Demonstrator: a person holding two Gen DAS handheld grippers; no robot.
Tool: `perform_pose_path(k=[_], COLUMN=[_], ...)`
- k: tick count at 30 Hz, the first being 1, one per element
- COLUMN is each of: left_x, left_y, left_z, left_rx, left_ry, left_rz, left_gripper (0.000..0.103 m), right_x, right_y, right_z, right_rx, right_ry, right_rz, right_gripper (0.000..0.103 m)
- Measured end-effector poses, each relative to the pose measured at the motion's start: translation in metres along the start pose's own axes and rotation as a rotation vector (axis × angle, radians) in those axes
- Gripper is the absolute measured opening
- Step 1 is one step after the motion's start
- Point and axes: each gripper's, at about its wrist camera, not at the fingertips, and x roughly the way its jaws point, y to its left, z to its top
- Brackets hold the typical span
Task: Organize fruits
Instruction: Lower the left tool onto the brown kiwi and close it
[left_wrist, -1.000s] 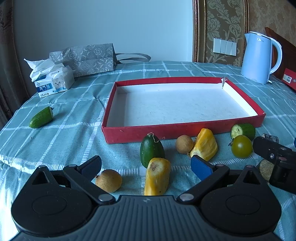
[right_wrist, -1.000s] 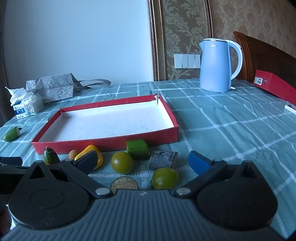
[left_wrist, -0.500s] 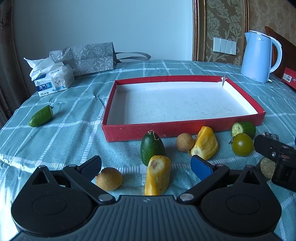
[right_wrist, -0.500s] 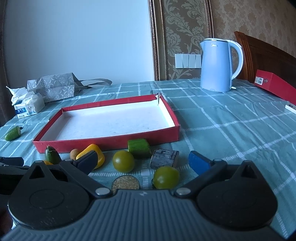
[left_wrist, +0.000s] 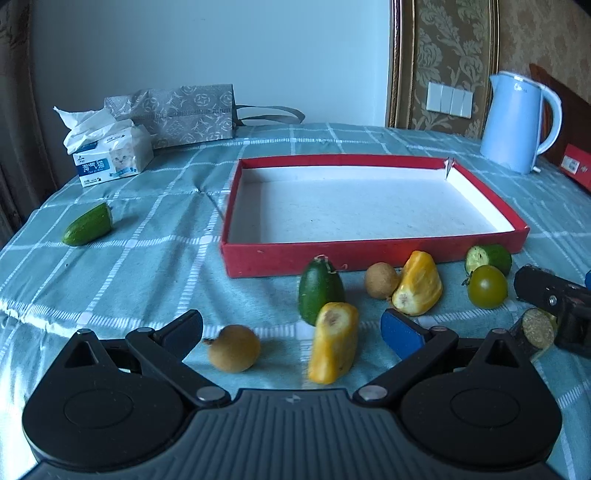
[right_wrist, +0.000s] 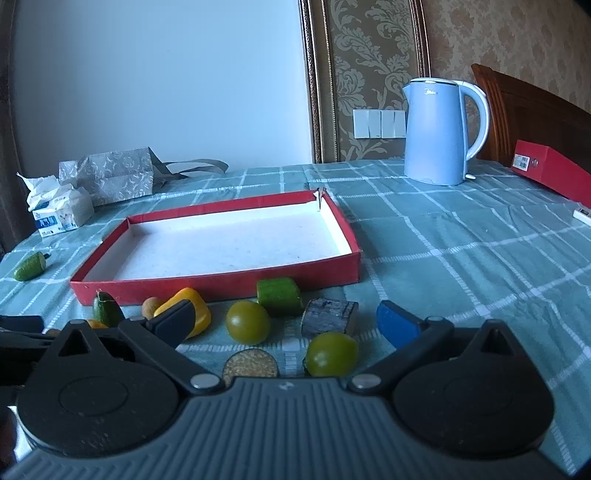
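Both hand-held grippers have drifted slightly back from the fruit, jaws wide apart and empty. Left hand-held gripper frames a longan and yellow jackfruit piece; right hand-held gripper frames two green tomatoes. All fruit lies on the desk near the empty red box lid, apparently the collection spot.
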Motion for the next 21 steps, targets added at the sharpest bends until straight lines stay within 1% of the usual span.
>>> perform_pose_path(k=[3, 5, 10, 12, 14, 18, 21], left_x=[-0.007, -0.009, -0.011, -0.013, -0.015, -0.021, -0.023], left_y=[0.011, 0.019, 0.025, 0.021, 0.016, 0.018, 0.027], left_z=[-0.006, -0.008, -0.009, -0.009, -0.009, -0.013, -0.014], left_rx=[0.01, -0.002, -0.021, -0.008, 0.026, 0.057, 0.057], left_ry=[-0.02, -0.032, -0.055, -0.073, -0.091, -0.124, -0.125], left_rz=[0.004, 0.003, -0.045, -0.069, -0.095, -0.094, -0.112], left_gripper=[0.103, 0.103, 0.103, 0.103, 0.103, 0.103, 0.103], right_x=[-0.001, 0.0, 0.003, 0.003, 0.004, 0.004, 0.004], right_y=[-0.001, -0.001, -0.002, -0.003, -0.005, -0.005, -0.003], right_z=[-0.001, -0.001, -0.002, -0.002, -0.003, -0.003, -0.004], right_rx=[0.005, 0.005, 0.014, 0.016, 0.023, 0.031, 0.017], right_ry=[-0.001, -0.003, 0.006, 0.008, 0.01, 0.012, 0.011], right_rz=[0.004, -0.001, 0.004, -0.002, -0.006, -0.003, 0.005], right_gripper=[0.103, 0.103, 0.103, 0.103, 0.103, 0.103, 0.103])
